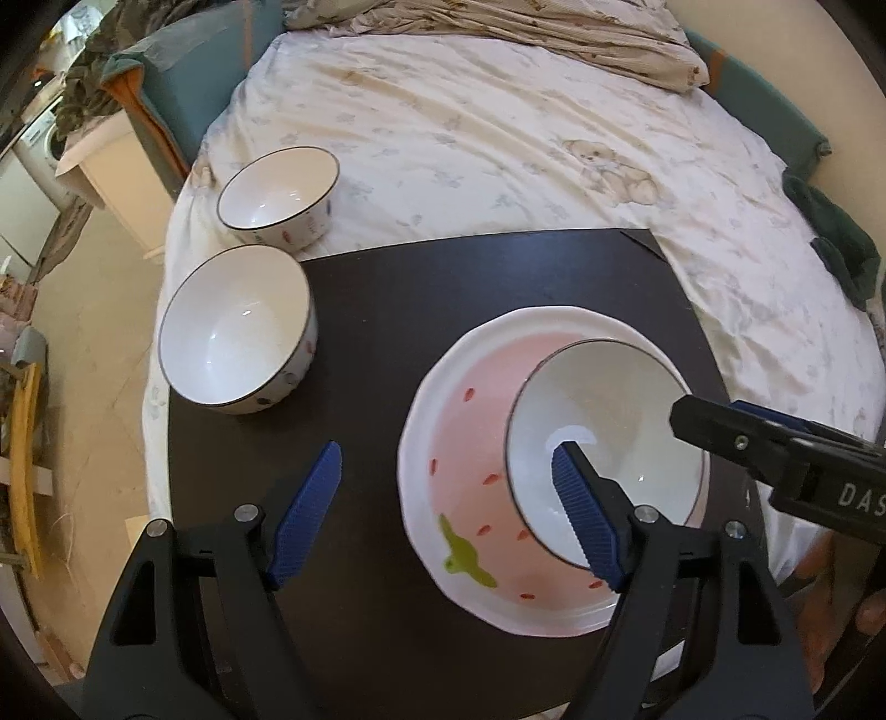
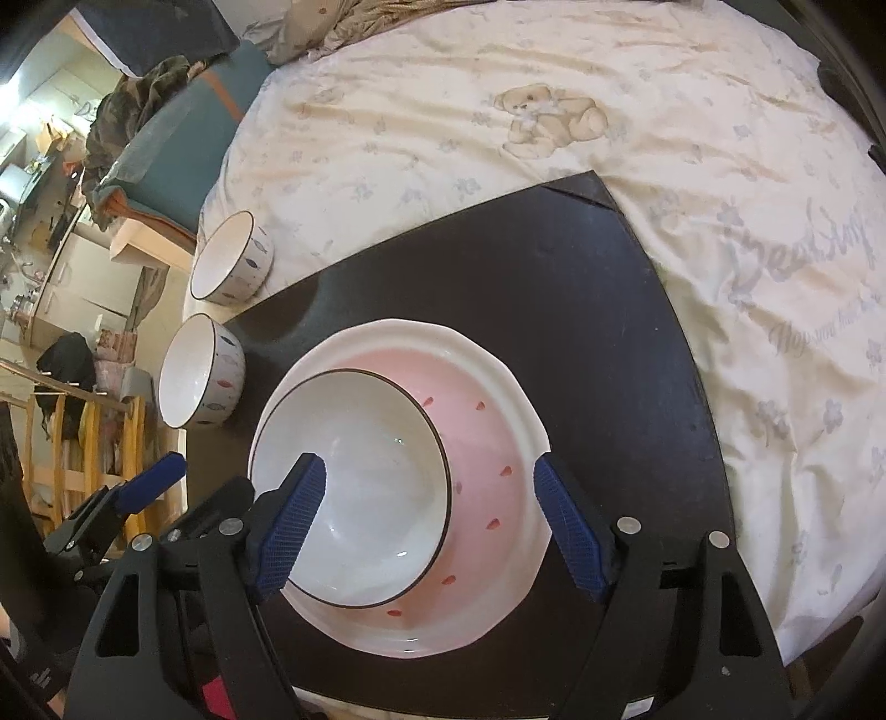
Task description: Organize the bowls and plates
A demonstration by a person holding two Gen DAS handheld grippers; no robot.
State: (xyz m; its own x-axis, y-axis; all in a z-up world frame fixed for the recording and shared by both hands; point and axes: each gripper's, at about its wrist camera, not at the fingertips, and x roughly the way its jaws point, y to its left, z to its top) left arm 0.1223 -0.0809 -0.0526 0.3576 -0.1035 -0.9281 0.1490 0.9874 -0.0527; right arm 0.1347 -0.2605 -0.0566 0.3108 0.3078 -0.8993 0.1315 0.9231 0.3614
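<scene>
A pink strawberry plate [image 1: 470,454] [image 2: 487,443] lies on a dark board [image 1: 443,288] [image 2: 526,266] on the bed. A white bowl [image 1: 614,421] [image 2: 365,476] with a dark rim sits in the plate. My left gripper [image 1: 448,498] is open above the board, its right finger over the bowl. My right gripper [image 2: 426,515] is open, its left finger over the bowl's near rim and its right finger over the plate's edge. Two more white bowls stand at the left: one [image 1: 238,327] [image 2: 199,376] on the board's edge, one [image 1: 279,191] [image 2: 232,257] on the sheet.
The bed sheet [image 1: 498,138] [image 2: 720,221] with teddy-bear print surrounds the board. A crumpled blanket [image 1: 526,33] lies at the far end. The bed's left edge drops to the floor [image 1: 94,332]. Dark green cloth [image 1: 841,243] lies at the right.
</scene>
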